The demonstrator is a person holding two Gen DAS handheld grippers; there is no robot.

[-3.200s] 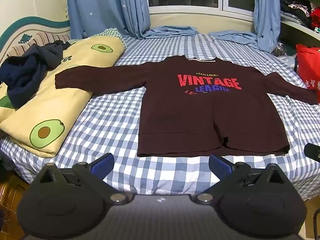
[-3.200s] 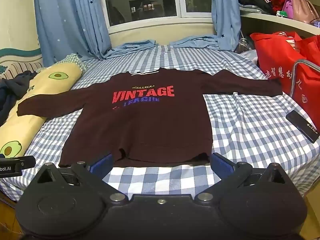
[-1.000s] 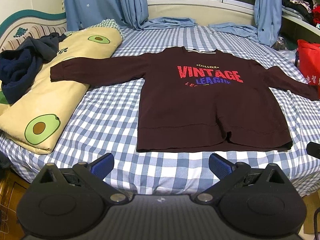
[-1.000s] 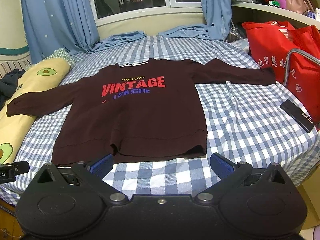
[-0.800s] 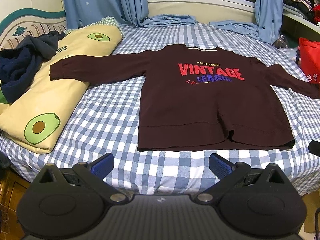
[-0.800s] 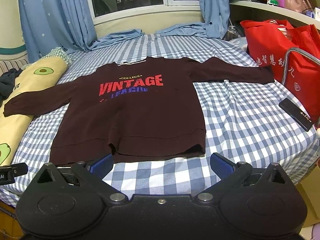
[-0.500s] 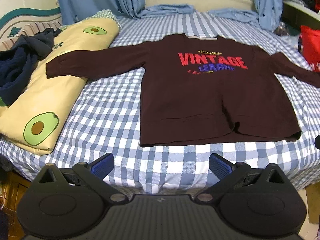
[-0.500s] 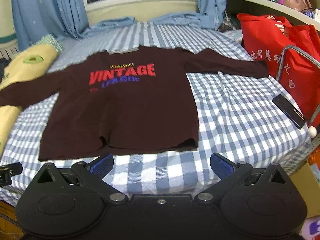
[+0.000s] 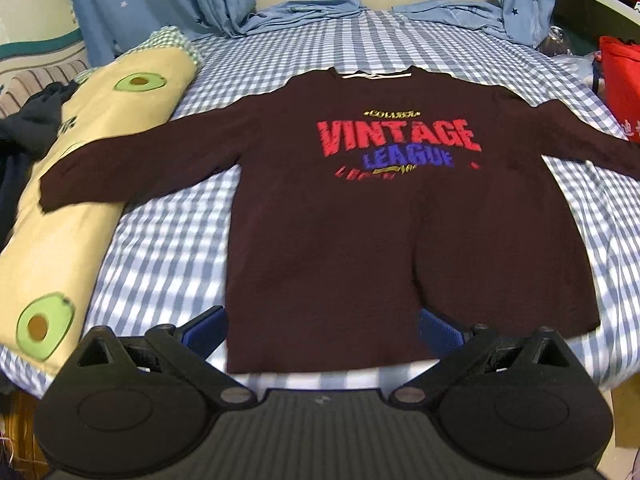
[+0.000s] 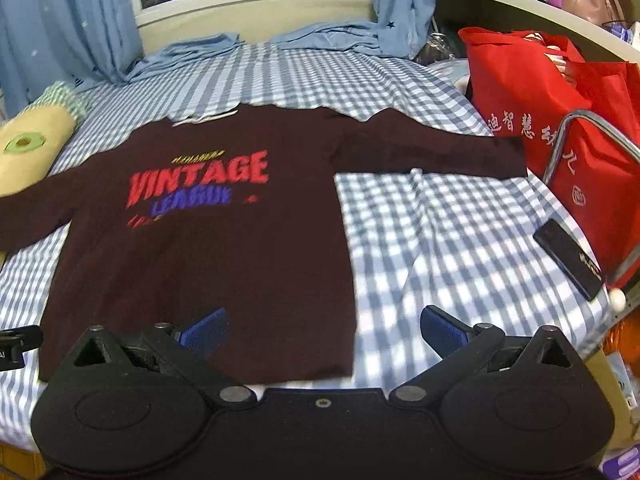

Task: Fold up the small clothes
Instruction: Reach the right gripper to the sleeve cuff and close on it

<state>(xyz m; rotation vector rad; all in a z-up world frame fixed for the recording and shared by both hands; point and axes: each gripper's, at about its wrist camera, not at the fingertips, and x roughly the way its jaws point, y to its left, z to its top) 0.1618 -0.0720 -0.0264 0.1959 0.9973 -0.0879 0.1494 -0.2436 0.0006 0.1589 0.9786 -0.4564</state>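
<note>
A dark maroon sweatshirt printed "VINTAGE LEAGUE" lies flat, front up, sleeves spread, on a blue-and-white checked bed. It also shows in the right wrist view. My left gripper is open and empty, hovering over the sweatshirt's bottom hem, left of middle. My right gripper is open and empty over the hem's right corner. The left sleeve rests on a pillow; the right sleeve points toward red bags.
A yellow avocado-print pillow with dark clothes lies on the left. Red bags and a black phone-like slab sit on the right. Blue curtains and a window sill are at the far side.
Both grippers have moved forward and down toward the bed, so their fingers now sit over the sweatshirt's bottom hem. The sweatshirt has not moved. Both stay open.
</note>
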